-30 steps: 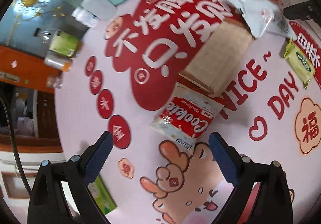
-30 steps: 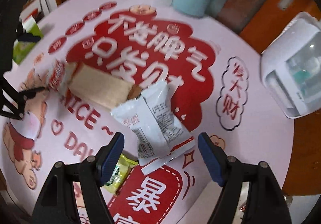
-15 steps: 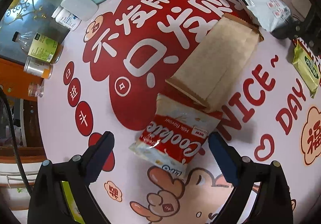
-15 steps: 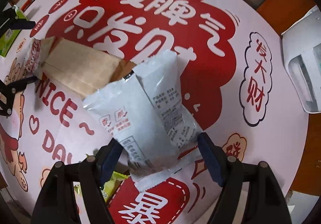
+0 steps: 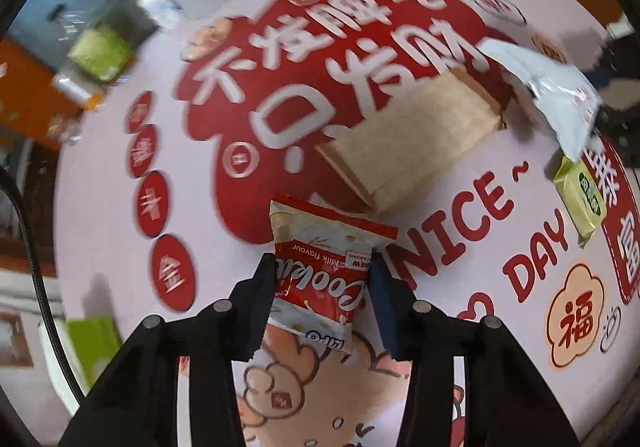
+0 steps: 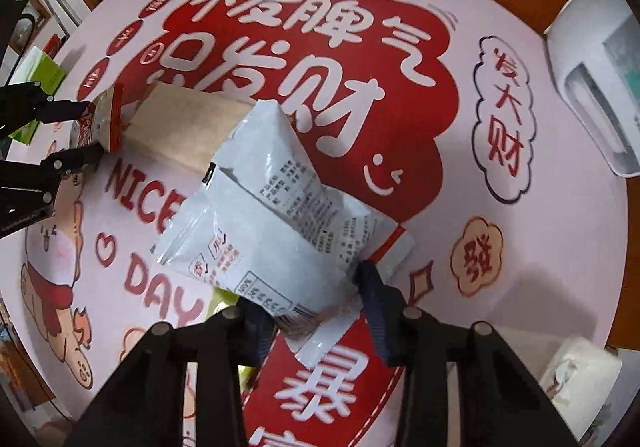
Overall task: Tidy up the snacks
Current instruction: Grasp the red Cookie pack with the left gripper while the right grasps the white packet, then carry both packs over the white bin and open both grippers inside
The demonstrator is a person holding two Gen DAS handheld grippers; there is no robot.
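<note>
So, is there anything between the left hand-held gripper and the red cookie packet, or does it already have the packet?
Nothing visible stands between them. The left hand-held gripper is already shut on the red cookie packet, one finger at each side. The brown paper bag lies just beyond the packet's far end.

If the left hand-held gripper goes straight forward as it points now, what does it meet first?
The left hand-held gripper is already shut on the cookie packet. Beyond the packet, the first thing in line appears to be the brown paper bag lying flat on the table; depth is hard to judge in this view.
</note>
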